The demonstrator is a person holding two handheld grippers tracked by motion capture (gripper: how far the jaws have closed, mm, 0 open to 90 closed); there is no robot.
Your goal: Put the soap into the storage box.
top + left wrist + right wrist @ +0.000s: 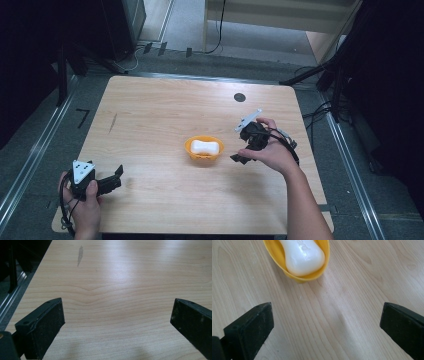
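Centrally on the pale wooden table [150,110], one white bar of soap [205,147] lies in one yellow dish [190,148]. Raised lettering is pressed into the soap's [302,257] glossy top in the right gripper view, but it is cut off and cannot be read. The bar is rounded and pinched at the waist; the dish [274,252] is a shallow, smooth oval that looks like plastic. Just beside the dish, apart from it, the right gripper [239,159] is held in a hand, its two black jaws spread wide over bare wood with nothing between them. Well apart, near the table's front left corner, the left gripper [118,175] rests in the other hand, jaws likewise released and empty. One small dark round mark [239,97] sits near the far edge, and one grey streak [80,255] marks the grain.
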